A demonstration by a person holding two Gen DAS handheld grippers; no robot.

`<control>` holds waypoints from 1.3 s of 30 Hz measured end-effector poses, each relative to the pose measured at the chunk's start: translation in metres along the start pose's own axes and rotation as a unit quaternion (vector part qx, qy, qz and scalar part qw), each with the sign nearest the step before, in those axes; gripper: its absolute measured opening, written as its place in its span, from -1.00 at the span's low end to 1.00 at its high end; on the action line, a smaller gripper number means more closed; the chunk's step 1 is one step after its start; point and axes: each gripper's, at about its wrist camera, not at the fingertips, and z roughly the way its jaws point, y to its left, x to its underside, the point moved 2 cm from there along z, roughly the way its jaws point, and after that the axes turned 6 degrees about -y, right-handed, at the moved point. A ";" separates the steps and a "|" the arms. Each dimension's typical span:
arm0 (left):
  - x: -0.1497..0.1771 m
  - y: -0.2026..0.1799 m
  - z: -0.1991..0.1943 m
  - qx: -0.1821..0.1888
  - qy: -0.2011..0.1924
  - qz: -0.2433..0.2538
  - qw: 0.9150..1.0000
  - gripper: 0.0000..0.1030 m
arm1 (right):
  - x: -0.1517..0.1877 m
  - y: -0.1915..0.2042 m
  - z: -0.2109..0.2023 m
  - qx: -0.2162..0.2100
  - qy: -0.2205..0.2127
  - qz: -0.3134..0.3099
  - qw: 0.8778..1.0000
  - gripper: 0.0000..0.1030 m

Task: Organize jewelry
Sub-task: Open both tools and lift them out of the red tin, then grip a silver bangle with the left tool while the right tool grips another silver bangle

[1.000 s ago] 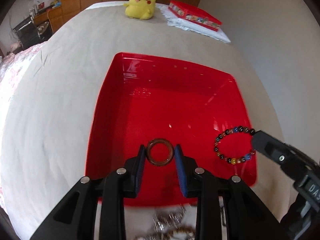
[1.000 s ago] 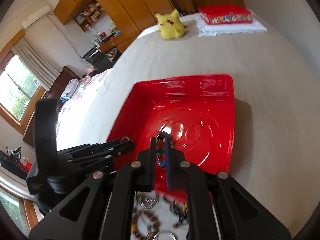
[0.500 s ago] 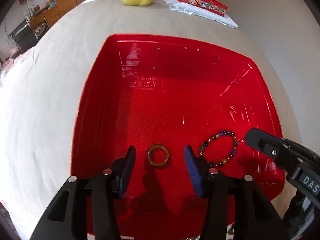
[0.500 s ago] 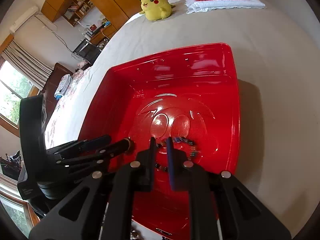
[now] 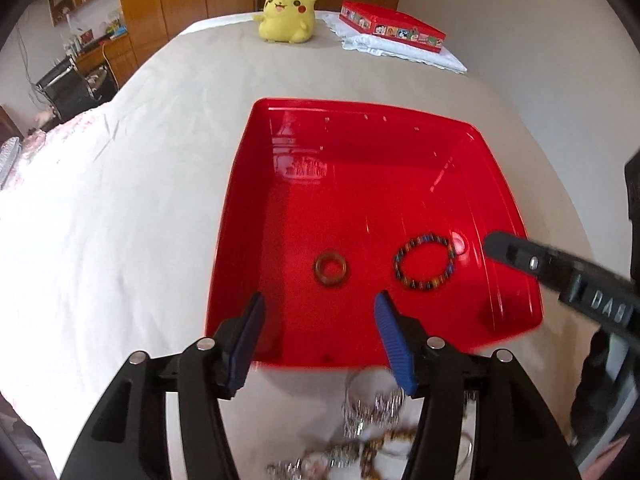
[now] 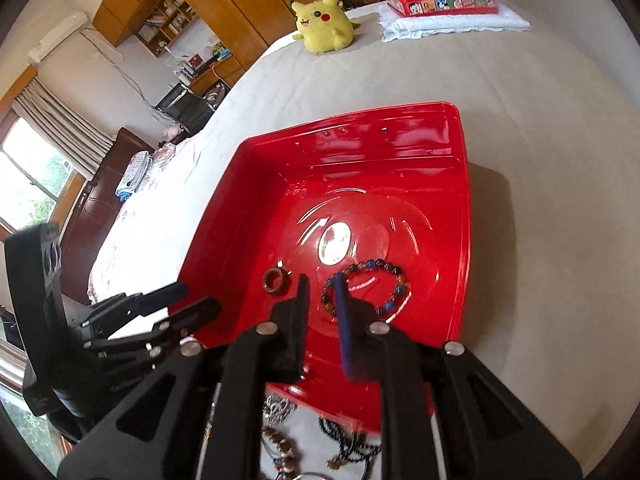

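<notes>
a: noting the jewelry first. brown ring (image 5: 331, 268): thick, glossy, amber-brown band with a round hole, lying flat. beaded bracelet (image 5: 425, 261): closed loop of small round beads, mostly dark with blue, orange and yellow ones mixed in, also flat.

b: location of both?

a: both lie on the floor of the red tray (image 5: 362, 110), toward its near edge, ring to the left, bracelet to the right, apart from each other. the tray is square, shallow, shiny, and sits on a pale bedcover (image 5: 120, 216). these are the only two items seen in it.

b: claws?

a: left gripper (image 5: 320, 334) stands wide, its jaws having just been opening; blue pads over the tray's near rim, nothing between them, the ring ahead of the tips. right gripper (image 6: 322, 292) stands at a narrow gap, its jaws also just opening; the bracelet lies below and beyond the tips, not pinched.

b: anything outside the tray?

a: a loose jewelry pile (image 5: 372, 432) of silver chains and brown beads lies on the cover just in front of the tray, blurred. far end of the bed: yellow plush toy (image 5: 289, 14), red box (image 5: 390, 27) on a folded white cloth (image 5: 404, 54).
</notes>
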 end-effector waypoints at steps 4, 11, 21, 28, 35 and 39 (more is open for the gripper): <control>0.023 -0.007 -0.011 0.007 0.003 0.016 1.000 0.26 | 0.016 0.006 -0.018 -0.001 0.000 -0.010 1.000 -0.53; 0.064 -0.024 -0.013 0.028 0.024 0.041 0.998 0.29 | 0.059 0.003 -0.043 -0.016 0.012 -0.010 1.000 -0.53; 0.077 -0.036 0.017 0.017 0.050 0.038 0.998 0.35 | 0.135 -0.011 -0.060 -0.032 0.073 0.009 0.997 -0.53; 0.074 -0.043 0.037 0.012 0.062 0.043 0.997 0.35 | 0.153 0.000 -0.055 -0.042 0.099 0.000 0.994 -0.39; 0.068 -0.039 0.053 0.017 0.068 0.041 0.997 0.32 | 0.153 0.003 -0.047 -0.039 0.104 -0.001 0.994 -0.38; 0.073 -0.040 0.049 0.019 0.064 0.045 0.997 -0.04 | 0.154 0.003 -0.042 -0.034 0.107 -0.004 0.994 -0.34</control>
